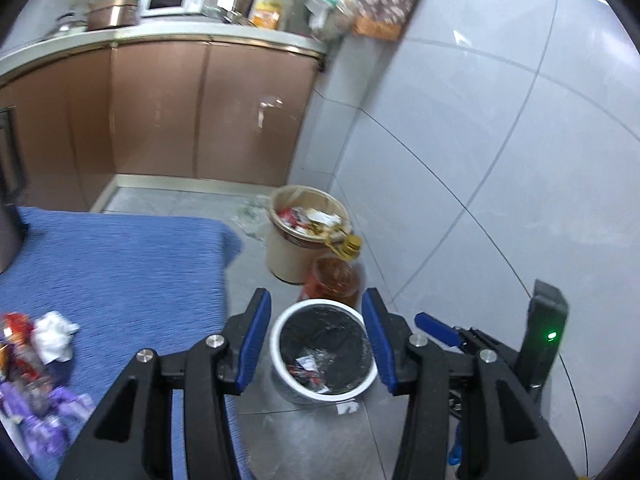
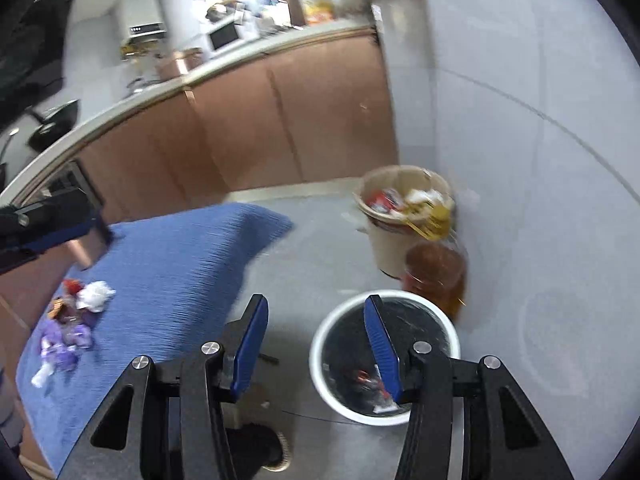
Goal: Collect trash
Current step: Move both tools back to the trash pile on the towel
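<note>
Trash pile (white crumpled paper, red and purple wrappers): lies on the blue-covered surface, well left of both pairs of fingers, untouched. White bin, black liner, few scraps inside: on the floor, seen between the left gripper fingers. Both left and right gripper stand parted, nothing held. Beige bin, full, beyond.
</note>
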### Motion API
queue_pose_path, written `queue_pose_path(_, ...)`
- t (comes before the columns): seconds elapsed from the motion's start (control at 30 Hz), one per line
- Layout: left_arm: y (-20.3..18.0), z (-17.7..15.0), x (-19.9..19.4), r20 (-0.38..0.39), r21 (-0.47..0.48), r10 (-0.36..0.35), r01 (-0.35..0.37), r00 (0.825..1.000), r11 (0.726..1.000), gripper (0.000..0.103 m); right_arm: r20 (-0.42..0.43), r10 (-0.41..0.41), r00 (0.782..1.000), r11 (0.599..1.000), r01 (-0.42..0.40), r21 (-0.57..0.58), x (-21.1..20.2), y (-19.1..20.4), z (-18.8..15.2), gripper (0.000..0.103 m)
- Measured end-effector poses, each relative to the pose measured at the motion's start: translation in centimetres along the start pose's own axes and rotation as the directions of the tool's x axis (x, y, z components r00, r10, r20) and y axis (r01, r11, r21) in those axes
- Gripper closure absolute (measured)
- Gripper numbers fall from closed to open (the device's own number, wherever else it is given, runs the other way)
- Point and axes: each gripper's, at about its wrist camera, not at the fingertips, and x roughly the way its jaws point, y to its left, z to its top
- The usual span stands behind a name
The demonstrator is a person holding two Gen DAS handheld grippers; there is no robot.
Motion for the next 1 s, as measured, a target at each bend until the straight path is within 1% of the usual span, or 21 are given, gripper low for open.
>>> queue_pose_path(0.13,3.2,-1.0,-3.6,0.04,-0.043,0.061,-0.059,0.997,0.997,0.058,0.019,0.071,0.997,0.996,-0.069,-0.063,-0.9,3.7,0.7,0.056)
queue_pose_path(0.23,5.7,-2.0,-6.1,0.06,-0.072,0.109,-0.105,0.992,0.992,0.058,0.03,0.122,0.992,0.988,-0.119,-0.102,-1.5,6.3,1.0,0.056)
queue_pose_path(0.43,10.7,-3.7,-10.6,0.089,-0.125,0.185,-0.173,0.979,0.977,0.058,0.033,0.19,0.981,0.969,-0.182,-0.167,-2.7,11.1,1.0,0.056)
queue_pose_path(0.53,14.1,-5.1,-12.6,0.09,-0.159,0.222,-0.206,0.971,0.966,0.058,0.025,0.216,0.976,0.958,-0.206,-0.201,-3.0,13.6,0.9,0.056)
queue_pose_path(0.63,17.8,-6.5,-14.3,0.083,-0.193,0.27,-0.25,0.959,0.949,0.058,0.0,0.26,0.966,0.942,-0.254,-0.22,-2.7,16.1,0.8,0.056)
queue_pose_path(0.67,19.6,-7.0,-15.1,0.079,-0.212,0.291,-0.269,0.953,0.939,0.058,-0.012,0.276,0.961,0.935,-0.271,-0.227,-2.4,17.0,0.7,0.056)
queue_pose_path(0.77,23.5,-8.3,-16.6,0.069,-0.264,0.333,-0.305,0.94,0.915,0.058,-0.055,0.32,0.946,0.912,-0.323,-0.253,-1.5,19.6,0.4,0.061)
queue_pose_path(0.87,26.7,-9.3,-17.3,0.051,-0.315,0.35,-0.318,0.935,0.894,0.058,-0.113,0.356,0.928,0.883,-0.374,-0.284,0.0,22.7,-0.1,0.063)
queue_pose_path(0.93,28.8,-9.8,-17.3,0.034,-0.349,0.353,-0.32,0.935,0.881,0.058,-0.147,0.367,0.919,0.863,-0.395,-0.315,1.1,24.8,-0.5,0.064)
queue_pose_path(1.0,30.2,-10.0,-17.0,0.02,-0.373,0.351,-0.318,0.936,0.871,0.058,-0.181,0.385,0.905,0.842,-0.425,-0.334,2.3,26.8,-0.8,0.064)
